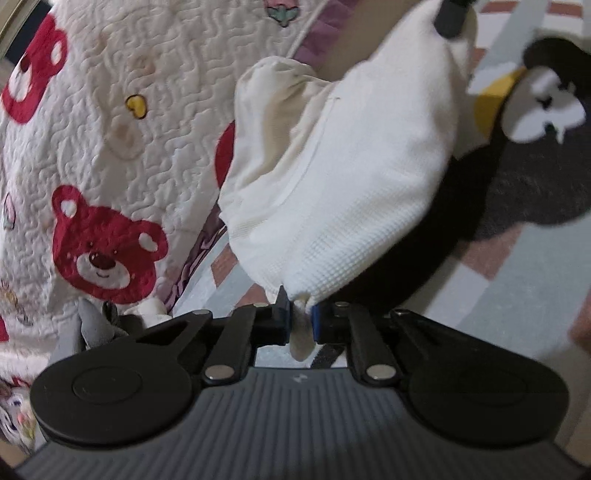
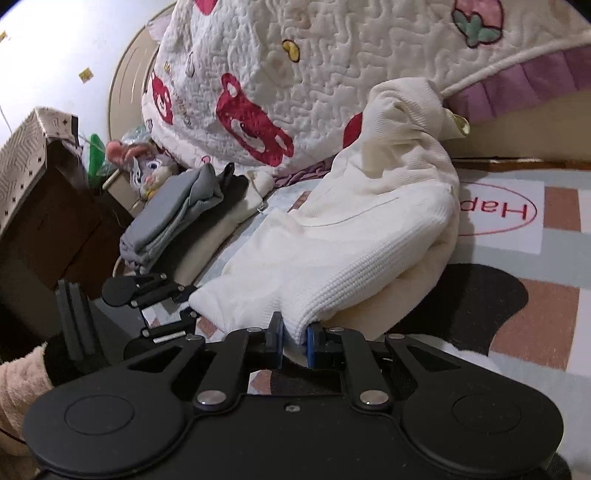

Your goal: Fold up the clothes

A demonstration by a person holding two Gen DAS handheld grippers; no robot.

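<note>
A cream waffle-knit garment (image 1: 332,184) is stretched between both grippers above a patterned mat. My left gripper (image 1: 300,321) is shut on one corner of its hem, cloth bunched between the blue pads. In the right wrist view the same garment (image 2: 332,258) runs from the bed edge down to my right gripper (image 2: 294,341), which is shut on another hem corner. The left gripper (image 2: 155,295) shows at the garment's left edge in that view. The right gripper's tip (image 1: 448,18) shows at the top of the left wrist view, on the cloth's far end.
A quilted bedspread with red bears (image 1: 107,240) (image 2: 255,122) hangs behind the garment. Folded grey and cream clothes (image 2: 177,218) lie stacked at the left, with a plush toy (image 2: 144,170) and a dark cabinet (image 2: 48,221) beyond. The mat (image 2: 554,229) carries a black cartoon figure (image 1: 546,110).
</note>
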